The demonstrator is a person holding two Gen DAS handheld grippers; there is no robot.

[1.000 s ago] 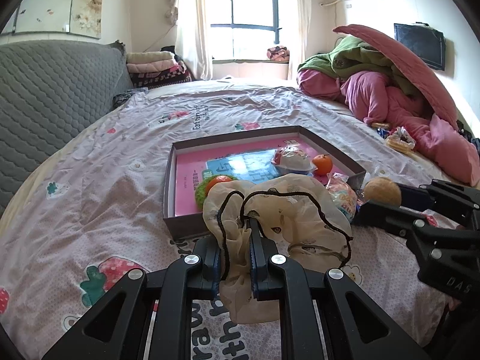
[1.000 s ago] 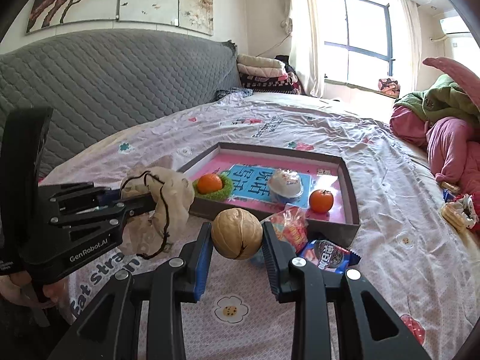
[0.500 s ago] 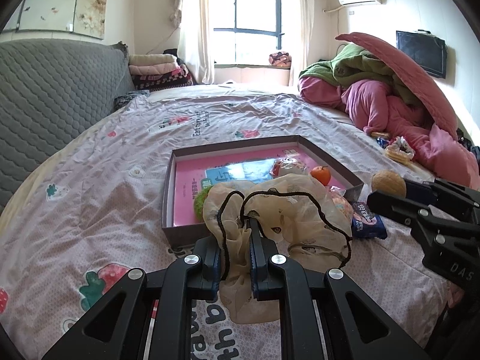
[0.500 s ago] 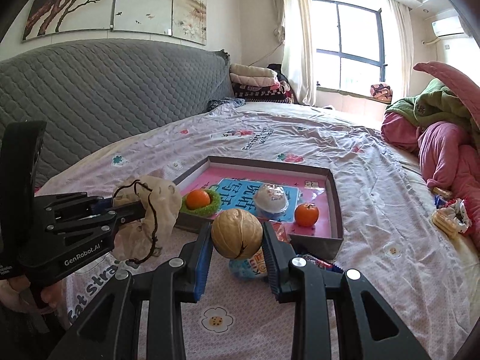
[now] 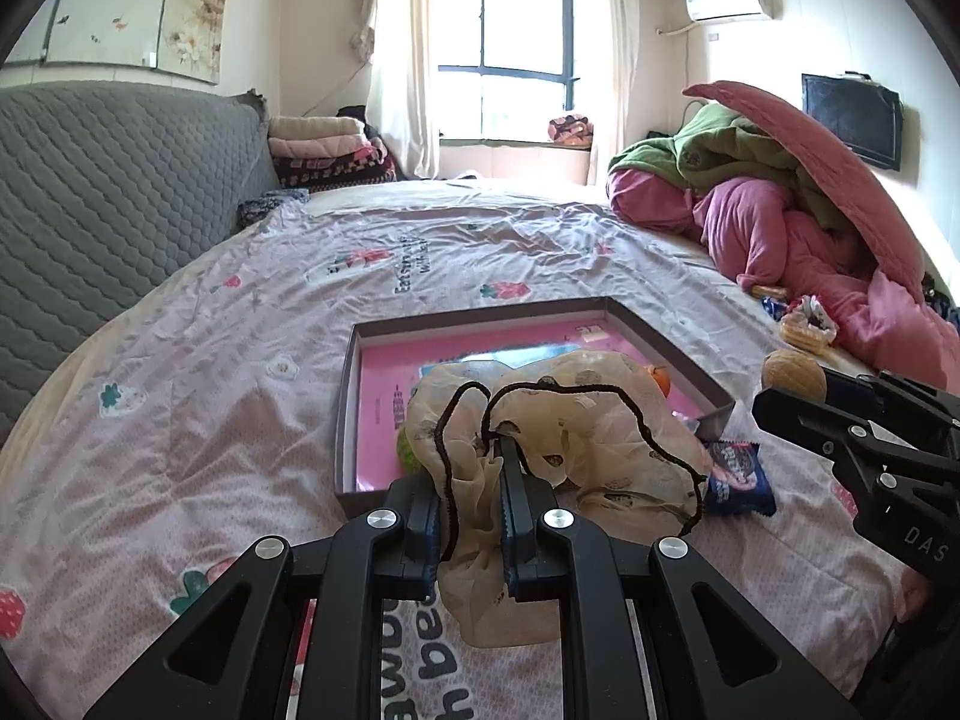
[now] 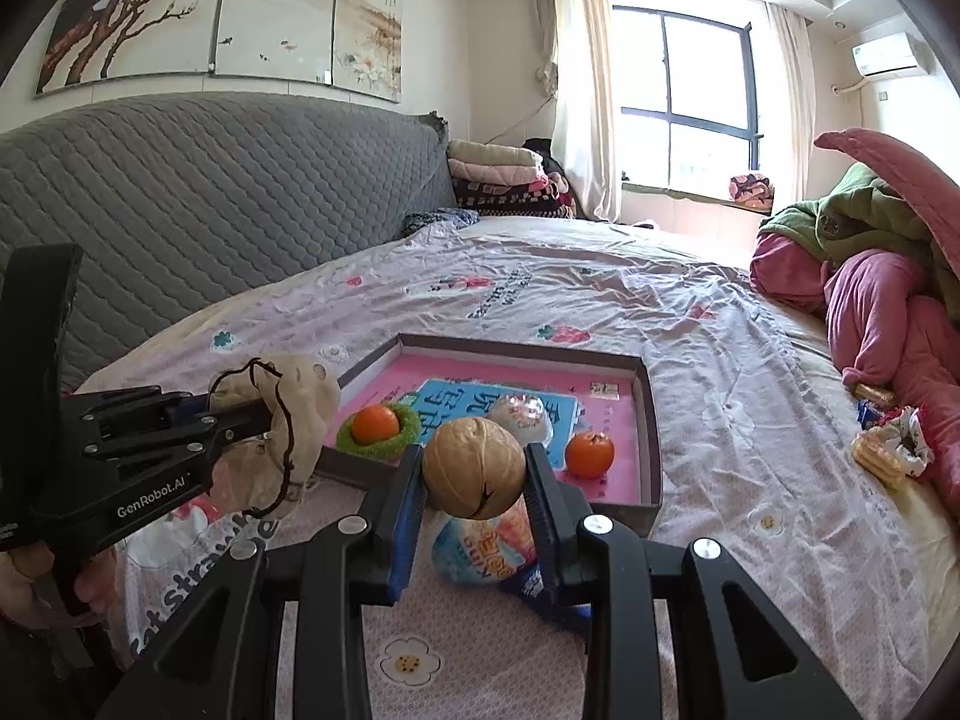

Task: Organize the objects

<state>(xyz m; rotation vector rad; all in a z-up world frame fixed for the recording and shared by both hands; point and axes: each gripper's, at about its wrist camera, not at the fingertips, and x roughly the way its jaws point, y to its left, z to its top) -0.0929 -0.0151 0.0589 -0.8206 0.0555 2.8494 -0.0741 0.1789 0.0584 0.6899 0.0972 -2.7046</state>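
Note:
My left gripper (image 5: 471, 480) is shut on a beige gauze pouch (image 5: 558, 420) with a black drawstring, held above the near edge of a shallow pink-lined box (image 5: 528, 315). From the right wrist view the pouch (image 6: 300, 396) hangs at the left. A tan walnut (image 6: 473, 467) sits clamped in my right gripper (image 6: 474, 474), above the bed in front of the box (image 6: 651, 420). The walnut (image 5: 792, 372) also shows at the right of the left wrist view. Inside the box lie an orange on a green ring (image 6: 375, 425), a second orange (image 6: 589, 453) and a wrapped white cake (image 6: 521, 415).
A colourful snack bag (image 6: 486, 546) and a blue biscuit packet (image 5: 735, 477) lie on the bedspread before the box. More snacks (image 6: 888, 450) lie at the right by a heap of pink and green bedding (image 5: 792, 204). A grey quilted headboard (image 6: 210, 210) runs along the left.
Both grippers have risen a little with their loads; the box now sits lower and farther off in both views, and the snack packets below have come into sight.

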